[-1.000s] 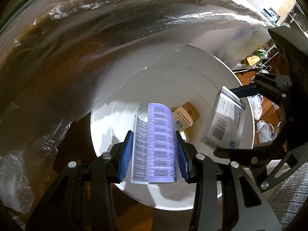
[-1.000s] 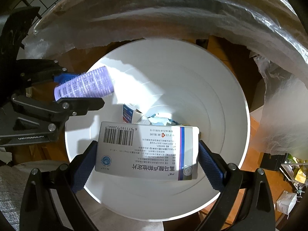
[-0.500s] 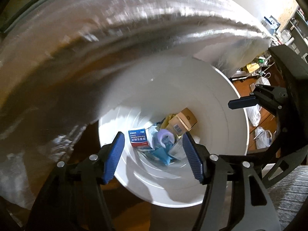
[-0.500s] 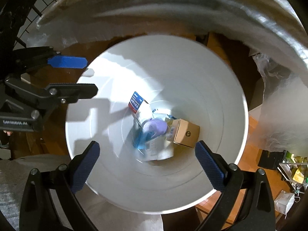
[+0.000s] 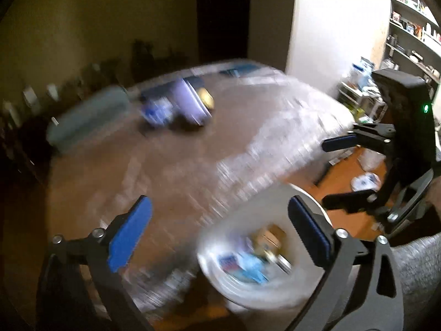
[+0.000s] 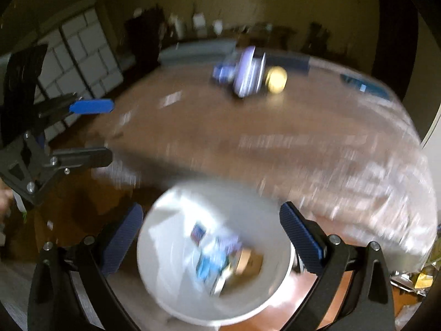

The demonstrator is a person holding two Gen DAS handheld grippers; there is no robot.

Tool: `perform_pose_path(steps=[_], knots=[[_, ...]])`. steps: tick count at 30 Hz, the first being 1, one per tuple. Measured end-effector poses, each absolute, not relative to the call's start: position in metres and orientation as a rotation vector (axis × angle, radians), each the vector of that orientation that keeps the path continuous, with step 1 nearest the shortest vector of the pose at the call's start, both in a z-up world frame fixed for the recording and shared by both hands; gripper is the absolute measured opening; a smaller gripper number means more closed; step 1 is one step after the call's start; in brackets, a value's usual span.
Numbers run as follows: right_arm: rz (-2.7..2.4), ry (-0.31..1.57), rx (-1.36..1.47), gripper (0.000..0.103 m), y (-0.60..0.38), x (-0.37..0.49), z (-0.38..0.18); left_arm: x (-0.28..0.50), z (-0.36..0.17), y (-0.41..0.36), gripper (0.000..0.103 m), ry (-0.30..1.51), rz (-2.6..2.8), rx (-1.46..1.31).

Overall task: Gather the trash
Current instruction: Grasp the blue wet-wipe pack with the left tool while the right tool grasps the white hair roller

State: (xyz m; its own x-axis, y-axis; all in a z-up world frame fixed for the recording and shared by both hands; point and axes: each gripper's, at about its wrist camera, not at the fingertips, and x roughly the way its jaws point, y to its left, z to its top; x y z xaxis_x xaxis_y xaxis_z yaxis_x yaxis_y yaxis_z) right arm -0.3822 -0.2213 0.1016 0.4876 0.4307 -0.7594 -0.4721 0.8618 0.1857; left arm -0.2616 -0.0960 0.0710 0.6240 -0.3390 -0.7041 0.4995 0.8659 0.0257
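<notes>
No legible text or labels anywhere; both views motion-blurred.

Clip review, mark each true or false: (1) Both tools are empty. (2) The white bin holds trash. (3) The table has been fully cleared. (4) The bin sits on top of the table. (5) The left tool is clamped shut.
1. True: nothing sits between the fingers of the left tool or the right tool.
2. True: the bin has boxes and wrappers at its bottom, blurred.
3. False: a cluster of items is on the table, among them something purple and something blue; blur hides what they are.
4. False: the bin stands below the table's near edge, on the floor.
5. False: its jaws stand wide apart, having just been opening.
</notes>
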Motion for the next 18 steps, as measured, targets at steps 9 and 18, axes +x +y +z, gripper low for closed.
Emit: perform_pose_path(steps=[9,18], knots=[[0.478,0.846,0.074,0.098,-0.214,-0.279,0.127,-0.161,0.058,-0.073,0.101,0.755,-0.409,0.298],[0.439,0.911,0.172,0.093,-0.193,-0.202,0.11,-0.091,0.041,-0.073,0.101,0.787,-0.451,0.324]])
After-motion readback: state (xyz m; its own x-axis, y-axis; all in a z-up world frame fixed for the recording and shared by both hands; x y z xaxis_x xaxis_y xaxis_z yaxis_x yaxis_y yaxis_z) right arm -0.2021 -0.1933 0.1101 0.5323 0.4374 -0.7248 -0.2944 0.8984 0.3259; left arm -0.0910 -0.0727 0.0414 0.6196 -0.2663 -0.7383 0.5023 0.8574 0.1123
